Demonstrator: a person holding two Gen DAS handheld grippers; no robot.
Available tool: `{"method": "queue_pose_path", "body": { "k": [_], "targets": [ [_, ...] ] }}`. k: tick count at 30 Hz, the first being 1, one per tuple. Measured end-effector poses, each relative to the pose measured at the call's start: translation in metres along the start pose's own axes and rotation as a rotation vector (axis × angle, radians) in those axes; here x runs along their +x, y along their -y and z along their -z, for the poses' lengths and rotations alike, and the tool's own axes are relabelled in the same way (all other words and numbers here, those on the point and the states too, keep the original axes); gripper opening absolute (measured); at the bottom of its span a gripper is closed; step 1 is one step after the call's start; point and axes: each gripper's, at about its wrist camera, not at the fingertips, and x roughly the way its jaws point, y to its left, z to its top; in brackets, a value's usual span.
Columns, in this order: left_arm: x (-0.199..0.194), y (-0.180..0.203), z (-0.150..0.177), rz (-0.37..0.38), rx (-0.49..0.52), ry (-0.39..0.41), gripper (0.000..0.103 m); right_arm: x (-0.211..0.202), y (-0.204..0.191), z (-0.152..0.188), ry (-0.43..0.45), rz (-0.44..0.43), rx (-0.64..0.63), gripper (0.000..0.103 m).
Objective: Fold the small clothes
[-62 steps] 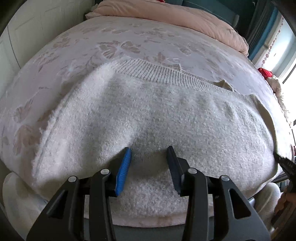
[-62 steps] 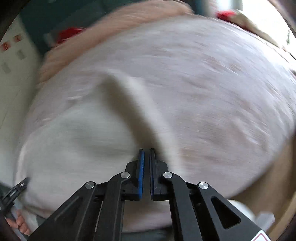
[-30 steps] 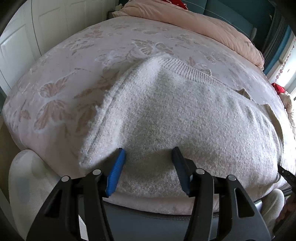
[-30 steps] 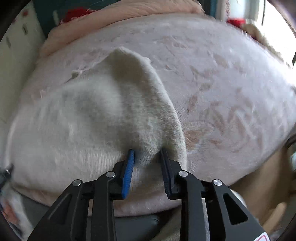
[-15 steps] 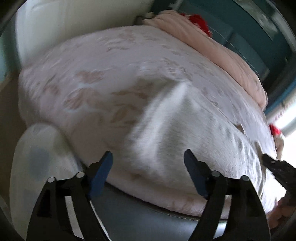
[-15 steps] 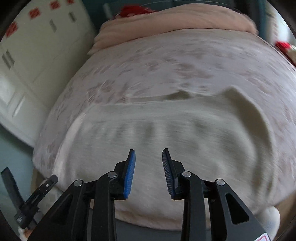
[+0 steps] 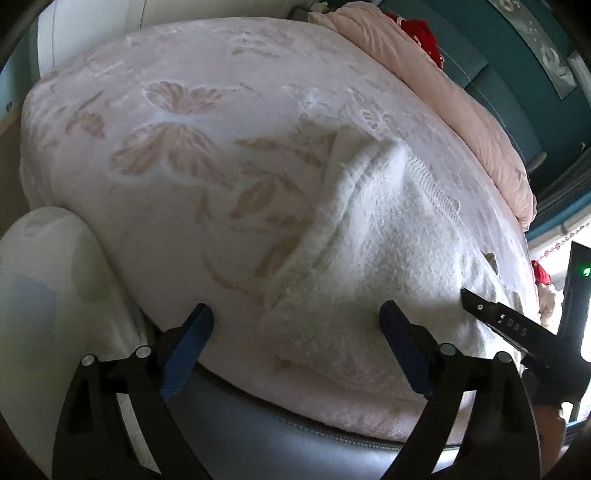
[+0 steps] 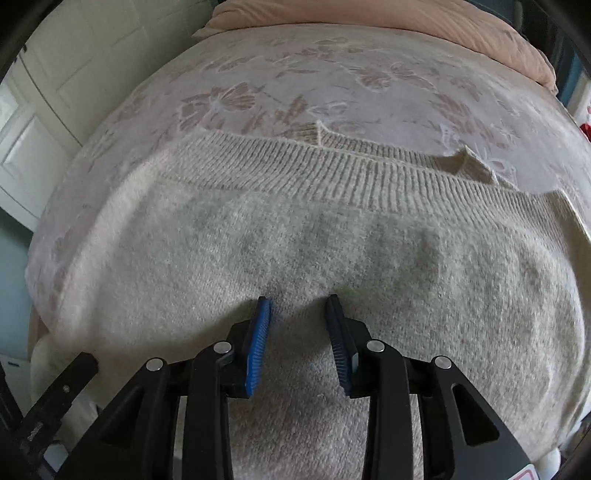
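Observation:
A cream knitted sweater (image 8: 332, 251) lies folded flat on the pink butterfly-pattern bedspread (image 8: 295, 92), its ribbed hem along the far side. In the left wrist view the sweater (image 7: 388, 240) lies to the right, its left edge folded in. My left gripper (image 7: 295, 325) is wide open and empty at the sweater's near left corner by the bed's edge. My right gripper (image 8: 299, 306) is open and empty, just over the sweater's near middle. The right gripper's finger also shows in the left wrist view (image 7: 509, 328).
A peach duvet (image 7: 443, 96) is bunched at the bed's far end, with something red (image 7: 424, 33) behind it. A white cushion (image 7: 40, 295) sits at the near left below the bed. White cupboard doors (image 8: 74, 92) stand to the left.
My right gripper let go of the sweater's edge and swung left over its middle. My left gripper opened wider and moved left to the sweater's near left corner.

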Motion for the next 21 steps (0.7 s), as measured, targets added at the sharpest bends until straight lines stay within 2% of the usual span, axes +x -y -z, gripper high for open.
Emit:
{"method": "queue_pose_path", "body": {
  "k": [2, 3, 4, 5, 6, 8, 10, 11, 14, 15, 17, 20, 21],
  "targets": [
    [0.002, 0.0, -0.003, 0.017, 0.003, 0.007, 0.085, 0.0, 0.003, -0.001, -0.007, -0.01, 0.006, 0.033],
    [0.003, 0.001, -0.004, 0.025, 0.004, 0.012, 0.07, 0.001, 0.004, -0.001, -0.006, -0.016, 0.011, 0.033],
    [0.002, 0.001, -0.005, 0.034, 0.007, 0.018, 0.062, 0.002, 0.005, -0.001, -0.002, -0.02, 0.013, 0.033],
    [0.002, 0.001, -0.008, 0.063, 0.015, 0.016, 0.041, 0.003, 0.005, 0.0, 0.004, -0.022, 0.013, 0.033],
    [0.001, 0.002, -0.01, 0.094, 0.018, 0.003, 0.029, 0.002, 0.005, 0.001, 0.013, -0.023, 0.011, 0.033],
    [-0.005, 0.004, -0.013, 0.104, 0.018, 0.008, 0.023, 0.003, 0.004, 0.002, 0.025, -0.024, 0.005, 0.033],
    [-0.022, 0.017, -0.017, 0.1, 0.055, 0.054, 0.021, 0.002, 0.005, 0.004, 0.037, -0.033, 0.003, 0.033],
    [-0.04, 0.037, -0.018, 0.115, 0.116, 0.1, 0.02, 0.001, 0.006, 0.005, 0.041, -0.039, 0.005, 0.033],
    [-0.074, 0.093, -0.023, 0.184, 0.26, 0.164, 0.019, -0.006, 0.015, 0.006, 0.056, -0.092, 0.052, 0.033],
    [-0.084, 0.114, -0.024, 0.208, 0.313, 0.18, 0.018, -0.014, 0.025, 0.007, 0.06, -0.136, 0.104, 0.033],
    [-0.097, 0.152, -0.021, 0.252, 0.4, 0.196, 0.014, -0.032, 0.043, 0.012, 0.08, -0.176, 0.171, 0.033],
    [-0.104, 0.203, -0.007, 0.306, 0.513, 0.197, 0.012, -0.06, 0.08, 0.027, 0.121, -0.162, 0.241, 0.033],
    [-0.103, 0.219, 0.0, 0.324, 0.541, 0.187, 0.011, -0.071, 0.103, 0.036, 0.134, -0.162, 0.285, 0.033]
  ]
}}
